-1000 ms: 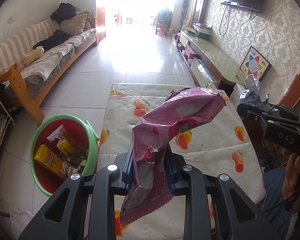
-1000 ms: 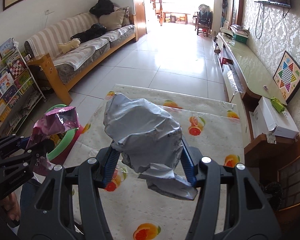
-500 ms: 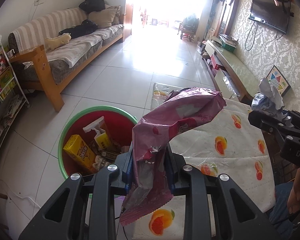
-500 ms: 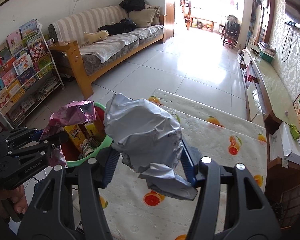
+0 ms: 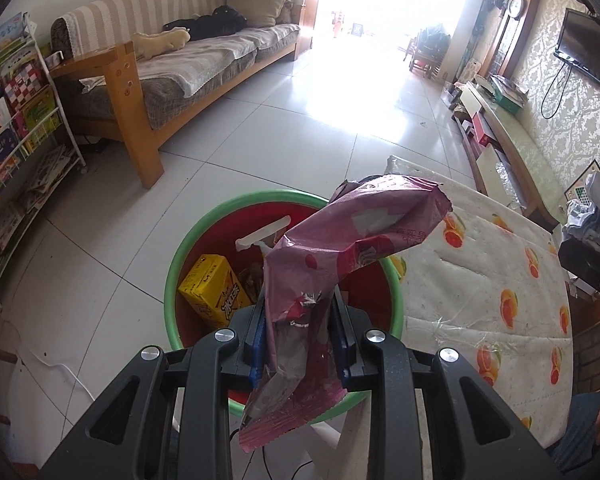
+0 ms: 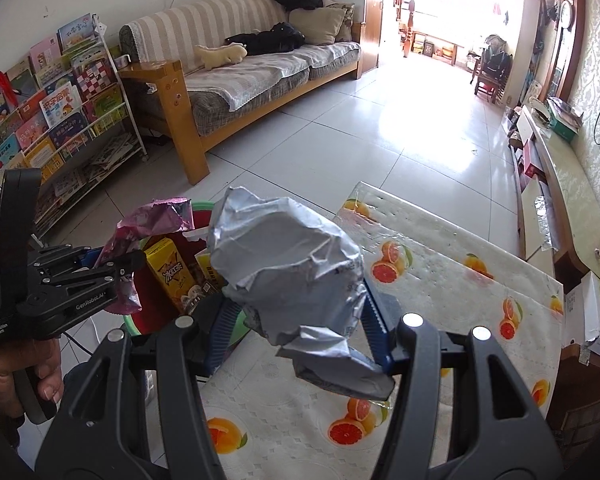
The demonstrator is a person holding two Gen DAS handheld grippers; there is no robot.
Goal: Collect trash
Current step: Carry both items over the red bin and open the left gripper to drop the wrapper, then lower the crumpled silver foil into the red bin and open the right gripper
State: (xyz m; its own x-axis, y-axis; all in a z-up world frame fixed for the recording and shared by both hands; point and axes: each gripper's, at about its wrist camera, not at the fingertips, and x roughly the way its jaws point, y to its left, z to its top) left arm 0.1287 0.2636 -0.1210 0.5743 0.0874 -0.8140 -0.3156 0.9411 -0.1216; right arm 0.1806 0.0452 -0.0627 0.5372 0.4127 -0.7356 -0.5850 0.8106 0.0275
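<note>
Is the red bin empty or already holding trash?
Holding trash: the red bin contains a yellow carton and other packaging.

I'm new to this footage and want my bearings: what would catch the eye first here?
First, the crumpled pink snack wrapper clamped in the left hand-held gripper, hanging over the green-rimmed red trash bin on the floor beside the table. Next, the big wad of grey paper gripped by the right hand-held gripper above the orange-print tablecloth. A yellow box already lies in the bin.
</note>
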